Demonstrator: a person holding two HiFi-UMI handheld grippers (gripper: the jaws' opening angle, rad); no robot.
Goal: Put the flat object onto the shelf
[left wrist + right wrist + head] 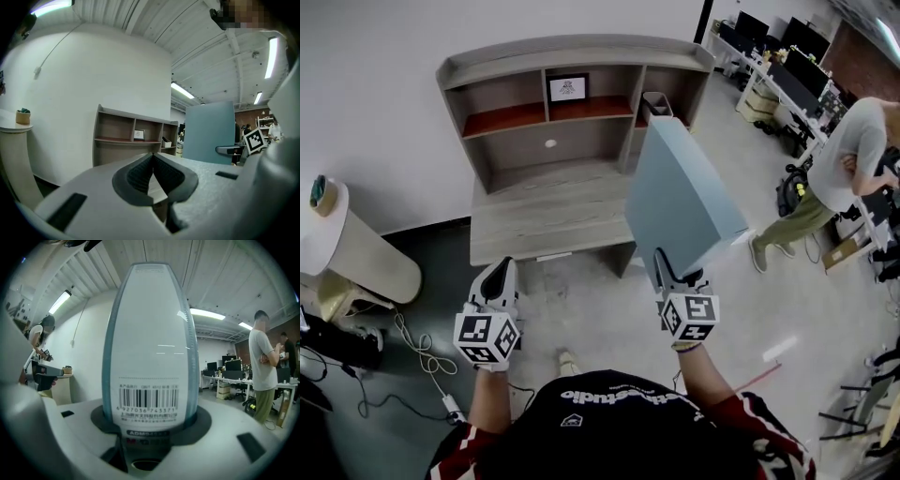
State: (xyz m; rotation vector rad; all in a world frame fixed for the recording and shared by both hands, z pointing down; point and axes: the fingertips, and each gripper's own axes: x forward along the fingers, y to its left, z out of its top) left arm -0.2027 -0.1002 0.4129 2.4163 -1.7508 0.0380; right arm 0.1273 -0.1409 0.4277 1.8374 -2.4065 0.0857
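Note:
A flat blue-grey box file (684,192) stands upright in my right gripper (678,272), whose jaws are shut on its lower edge. In the right gripper view its white spine (152,348) with a barcode fills the middle. The grey wooden shelf unit (572,66) stands against the white wall ahead, with red-brown boards in its open compartments and a desk surface (548,211) below. The file hangs in the air in front of the shelf's right side. My left gripper (500,274) is held low at the left, shut and empty; its pads (140,176) meet.
A small framed picture (567,89) stands in the shelf's middle compartment and a small box (657,105) in the right one. A round white table (337,234) with a small pot stands at the left. Cables lie on the floor. A person (834,178) stands at the right by desks with monitors.

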